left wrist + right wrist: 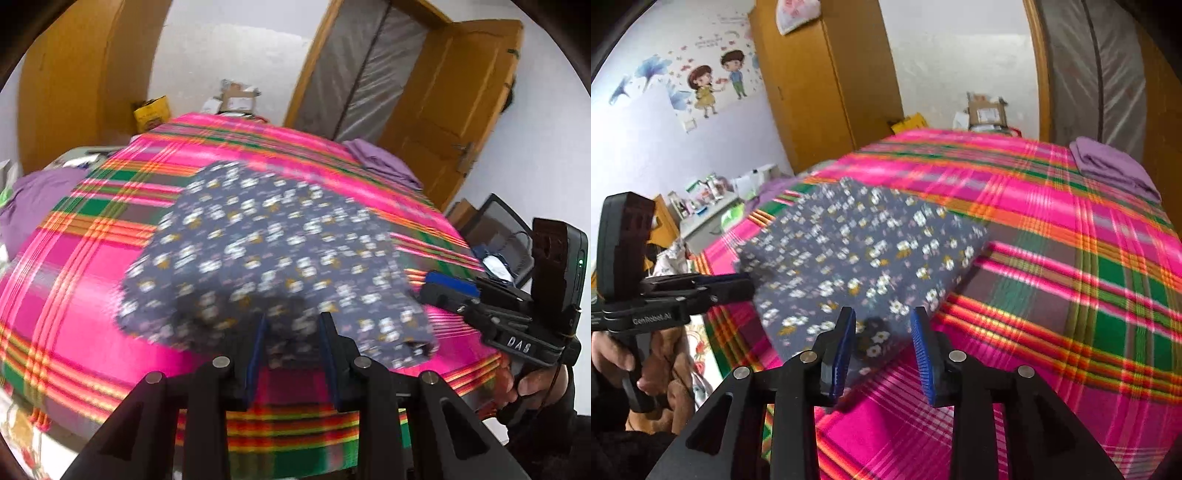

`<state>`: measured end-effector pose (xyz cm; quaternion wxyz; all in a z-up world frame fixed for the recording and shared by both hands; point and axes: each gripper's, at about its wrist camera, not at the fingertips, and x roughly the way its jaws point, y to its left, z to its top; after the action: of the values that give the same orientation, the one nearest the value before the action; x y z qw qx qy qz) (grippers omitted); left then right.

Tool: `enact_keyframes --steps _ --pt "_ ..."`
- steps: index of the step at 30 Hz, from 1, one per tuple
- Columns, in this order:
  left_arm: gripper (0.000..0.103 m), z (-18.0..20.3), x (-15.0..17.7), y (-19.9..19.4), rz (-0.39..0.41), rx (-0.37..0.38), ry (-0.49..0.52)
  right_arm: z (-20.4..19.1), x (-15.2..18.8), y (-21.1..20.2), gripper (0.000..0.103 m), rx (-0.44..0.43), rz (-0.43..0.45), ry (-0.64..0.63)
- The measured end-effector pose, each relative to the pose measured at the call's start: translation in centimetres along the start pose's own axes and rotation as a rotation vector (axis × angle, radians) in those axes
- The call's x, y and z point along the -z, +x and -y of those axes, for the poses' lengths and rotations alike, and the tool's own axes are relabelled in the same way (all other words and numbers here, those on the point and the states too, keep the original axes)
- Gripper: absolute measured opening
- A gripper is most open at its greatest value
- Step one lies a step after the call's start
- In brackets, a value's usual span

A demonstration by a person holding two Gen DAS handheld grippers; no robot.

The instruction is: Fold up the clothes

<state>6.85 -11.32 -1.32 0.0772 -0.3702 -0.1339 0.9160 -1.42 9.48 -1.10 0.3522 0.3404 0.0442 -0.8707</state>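
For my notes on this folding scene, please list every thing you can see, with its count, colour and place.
floral garment: one, grey-blue with white flowers, folded on the blanket, near edge.
blanket: one, pink plaid with green and orange, covers the bed.
purple cloth: one folded at far right; another at left edge.
wardrobe: one, brown, behind the bed.
door: one, brown, open, right.
boxes: a few, yellow and brown, beyond the bed.
left hand-held gripper: black, blue pads, open.
right hand-held gripper: black, blue pads, open.

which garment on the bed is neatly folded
The purple cloth at the far right corner; the floral garment lies spread near the grippers.
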Motion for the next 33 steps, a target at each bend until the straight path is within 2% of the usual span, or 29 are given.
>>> enact_keyframes --steps 2,4,7,9,14,16,21,24,27,30,33 --pt "0.028 1.4 -0.3 0.4 0.009 0.030 0.032 -0.5 -0.1 0.2 0.032 -0.011 -0.005 -0.024" --pt "0.028 2.7 -0.5 1.0 0.001 0.064 0.064 -1.0 0.1 1.1 0.032 -0.019 -0.050 -0.055" --pt "0.028 3.9 0.3 2.2 -0.034 0.080 0.096 -1.1 0.2 1.6 0.032 -0.029 -0.085 -0.072" --pt "0.028 4.3 1.1 2.2 -0.004 0.066 0.126 -0.8 -0.2 1.6 0.032 -0.044 -0.102 -0.075" --pt "0.028 3.4 0.2 1.8 -0.025 0.106 0.077 -0.1 -2.9 1.5 0.032 -0.010 -0.062 -0.102" --pt "0.028 3.0 -0.4 1.4 -0.007 0.087 0.072 0.0 -4.4 2.0 0.032 -0.022 -0.043 -0.111" --pt "0.028 0.3 -0.9 1.0 0.017 0.013 0.017 0.6 -6.6 5.8 0.028 -0.055 -0.095 -0.094" --pt "0.028 -1.2 -0.7 0.9 0.008 -0.005 -0.016 2.1 -7.0 8.0 0.021 -0.018 -0.139 -0.042" --pt "0.028 -1.5 -1.2 0.4 0.016 -0.005 -0.003 2.8 -7.5 7.4 0.018 -0.006 -0.105 -0.002" --pt "0.028 -1.7 -3.1 0.5 0.044 -0.026 0.019 2.0 -7.7 6.7 0.018 -0.022 -0.077 -0.024" --pt "0.028 -2.1 -6.3 1.6 0.026 -0.027 0.041 1.1 -7.7 6.8 0.018 -0.042 -0.081 -0.041"
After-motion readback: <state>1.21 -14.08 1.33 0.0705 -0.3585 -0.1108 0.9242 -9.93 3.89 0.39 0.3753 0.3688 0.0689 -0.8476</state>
